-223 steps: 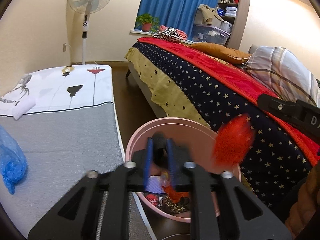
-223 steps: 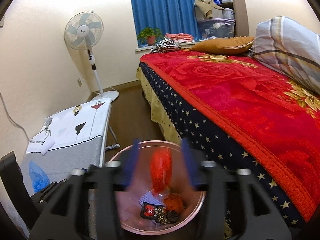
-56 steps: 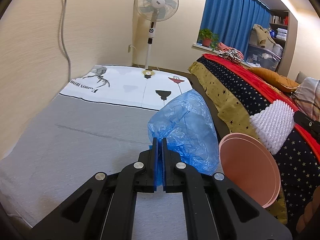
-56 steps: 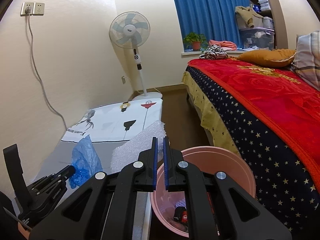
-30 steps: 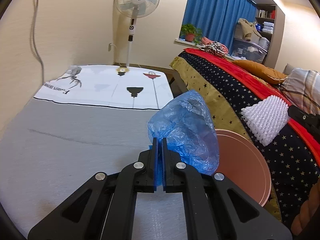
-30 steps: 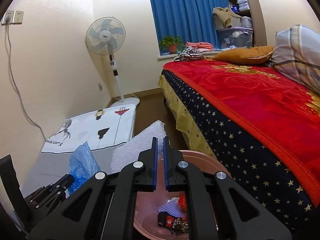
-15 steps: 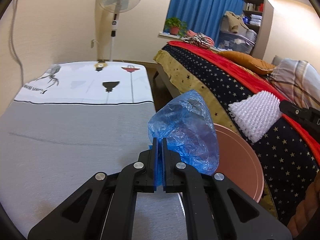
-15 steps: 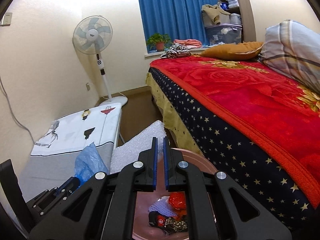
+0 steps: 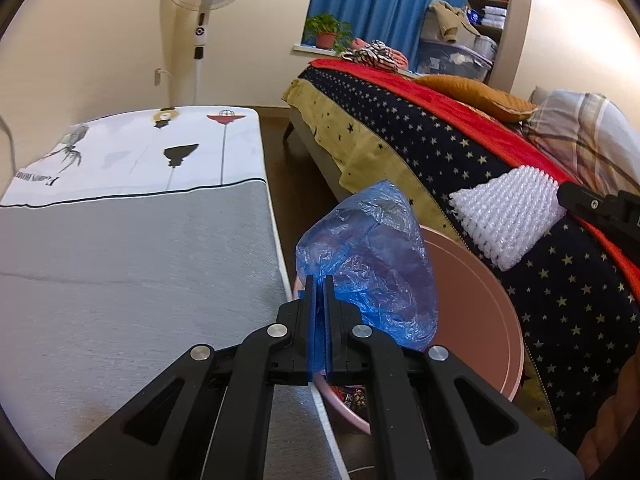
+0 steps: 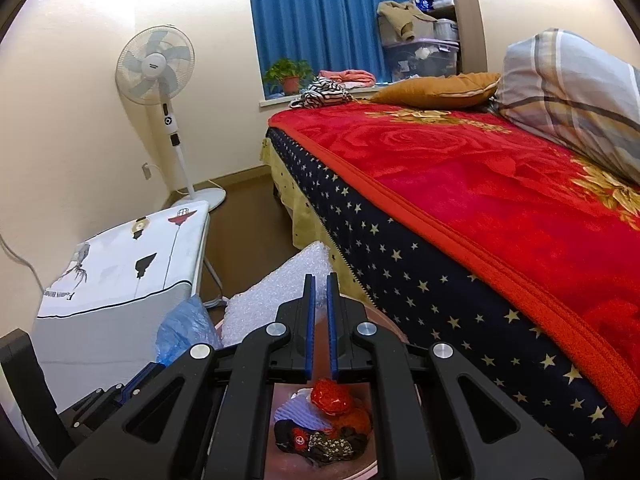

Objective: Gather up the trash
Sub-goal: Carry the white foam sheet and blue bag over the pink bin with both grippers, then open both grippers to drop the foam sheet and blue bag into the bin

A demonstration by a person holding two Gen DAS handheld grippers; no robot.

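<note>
My left gripper [image 9: 319, 284] is shut on a crumpled blue plastic bag [image 9: 372, 264] and holds it over the near rim of the pink bin [image 9: 488, 320]. The blue bag also shows in the right wrist view [image 10: 184, 332]. My right gripper [image 10: 320, 284] is above the bin [image 10: 388, 320]; its jaws stand slightly apart. The white bubble wrap [image 10: 276, 304] still sits against the left finger. It also shows in the left wrist view [image 9: 508, 216], at the right gripper's tip. Red and dark wrappers [image 10: 328, 420] lie in the bin.
A grey and white padded board [image 9: 140, 248] lies to the left of the bin. A bed with a red and starred blanket [image 10: 480, 200] runs along the right. A standing fan [image 10: 160, 76] is at the far wall.
Both grippers have moved right, over the pink bin, each carrying its item. The right gripper's jaws have opened a little around the bubble wrap.
</note>
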